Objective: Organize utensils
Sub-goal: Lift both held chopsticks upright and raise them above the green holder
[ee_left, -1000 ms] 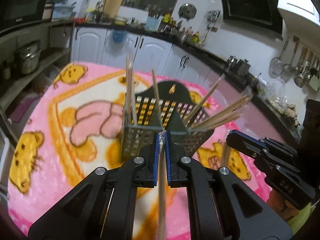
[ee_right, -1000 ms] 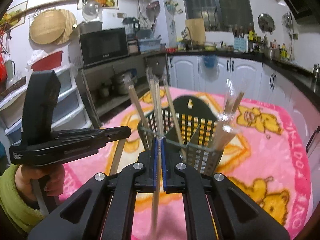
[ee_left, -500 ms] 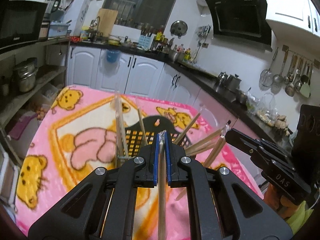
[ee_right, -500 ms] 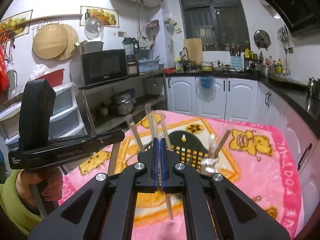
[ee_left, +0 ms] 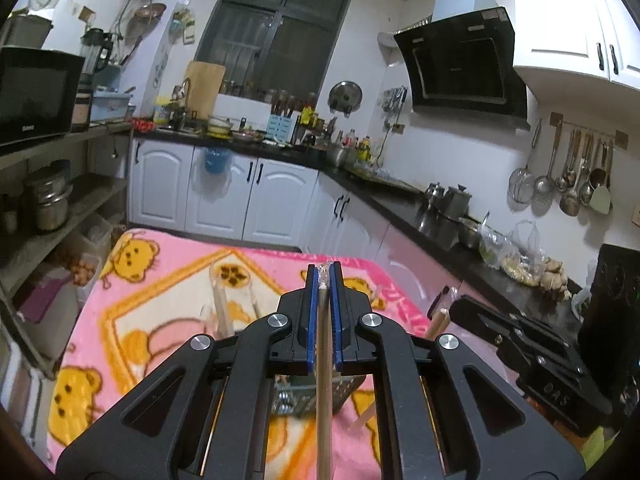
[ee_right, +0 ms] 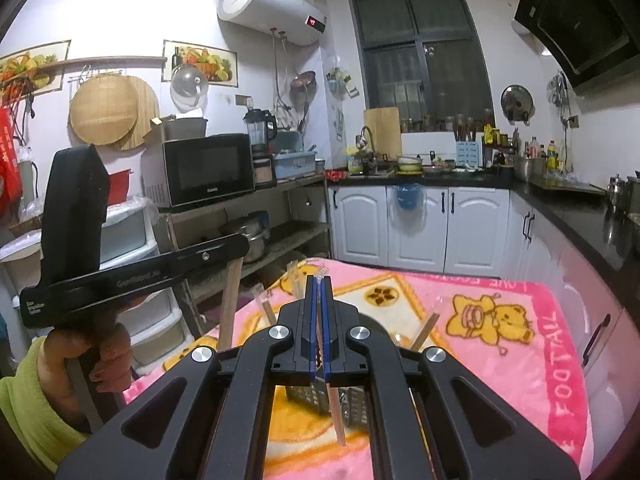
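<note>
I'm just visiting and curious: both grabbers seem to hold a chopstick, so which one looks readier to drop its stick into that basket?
Probably the right hand-held gripper: its chopstick slants down directly in front of the basket. The left hand-held gripper also grips a chopstick, but looks no closer.

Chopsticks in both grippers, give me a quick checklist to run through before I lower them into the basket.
1. Left gripper shut on its chopstick: ok.
2. Right gripper shut on its chopstick: ok.
3. Utensil basket in sight under the right gripper: ok, though mostly hidden by the fingers.
4. Basket opening free for two more sticks: cannot tell, the grippers cover it; other chopsticks already stick up from it.
5. Right chopstick's lower tip aimed inside the basket: not ok, it hangs in front of the basket wall.
6. The two grippers apart from each other: ok.
</note>
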A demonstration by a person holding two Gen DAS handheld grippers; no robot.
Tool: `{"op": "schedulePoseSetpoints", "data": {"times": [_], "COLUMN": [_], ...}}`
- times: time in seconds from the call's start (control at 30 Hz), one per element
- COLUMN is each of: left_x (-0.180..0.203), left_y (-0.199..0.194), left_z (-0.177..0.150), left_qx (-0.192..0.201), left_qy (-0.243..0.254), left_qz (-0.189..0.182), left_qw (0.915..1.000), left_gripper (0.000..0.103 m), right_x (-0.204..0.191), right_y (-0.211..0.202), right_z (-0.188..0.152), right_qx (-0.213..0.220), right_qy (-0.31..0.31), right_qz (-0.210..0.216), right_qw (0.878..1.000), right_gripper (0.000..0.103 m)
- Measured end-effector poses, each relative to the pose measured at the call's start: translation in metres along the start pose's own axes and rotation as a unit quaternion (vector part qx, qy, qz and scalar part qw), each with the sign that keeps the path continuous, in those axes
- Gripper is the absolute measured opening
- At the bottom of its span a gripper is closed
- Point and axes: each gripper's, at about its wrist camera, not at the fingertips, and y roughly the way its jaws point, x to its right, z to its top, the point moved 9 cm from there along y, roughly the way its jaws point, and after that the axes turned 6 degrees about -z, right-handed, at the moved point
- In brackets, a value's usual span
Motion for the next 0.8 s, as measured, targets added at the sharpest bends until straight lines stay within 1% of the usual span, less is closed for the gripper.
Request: {"op": "schedulePoseSetpoints", "data": {"times": [0.4, 0.53, 0.63, 0.8], "left_x": [0.015, 0.016, 0.015, 0.008], "left_y": [0.020, 0.024, 0.026, 0.035], "left_z": [0.042, 0.055, 0.065, 0.077], "left_qx": [0.047, 0.062, 0.078, 0.092], "left_qy": [0.028, 0.026, 0.030, 0.024], "left_qz": [0.030, 0.032, 0.041, 0.050], "left_qw": [0.9980, 0.9972, 0.9956, 0.9942], "left_gripper": [0.003, 0.003, 0.003, 0.003], "right_x": [0.007, 0.010, 0.013, 0.022], "right_y": [-0.006, -0.008, -0.008, -0.003], "right_z": [0.043, 0.058, 0.069, 0.086], "right_qx": [0.038, 0.053, 0.063, 0.073], "right_qy": [-0.002, 0.000, 0.000, 0.003], "right_qz": [-0.002, -0.003, -0.006, -0.013], "right_qw": [0.999, 0.999, 0.998, 0.997], "right_gripper": [0.002, 0.002, 0.002, 0.002]}}
